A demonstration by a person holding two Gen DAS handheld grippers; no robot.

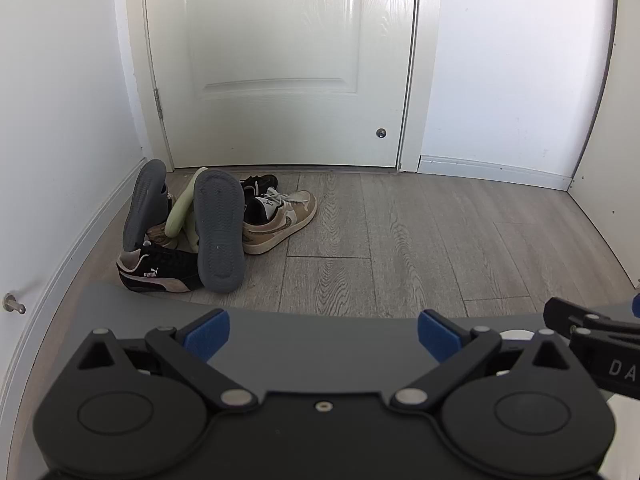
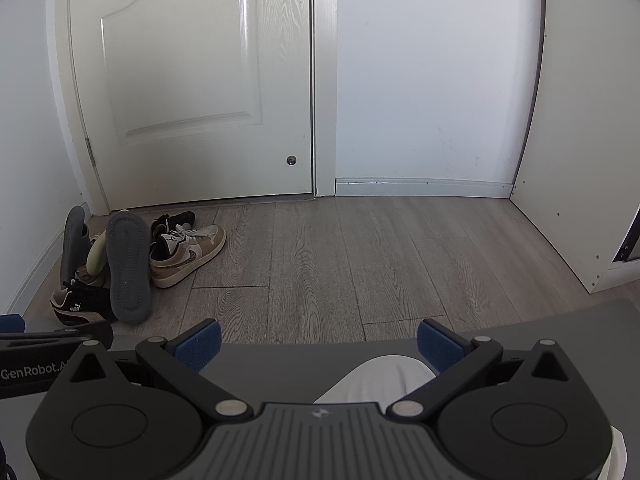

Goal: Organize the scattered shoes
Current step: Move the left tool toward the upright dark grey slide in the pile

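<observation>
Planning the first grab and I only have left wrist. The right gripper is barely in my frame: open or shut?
Observer: Open. The right gripper has its jaws wide, with nothing between them.
Operator: Anything under it?
Observer: Pale fabric shows just below it, likely the person's leg.
Operator: And far right?
Observer: The white side panel has a dark opening low down, at the frame's edge.
</observation>
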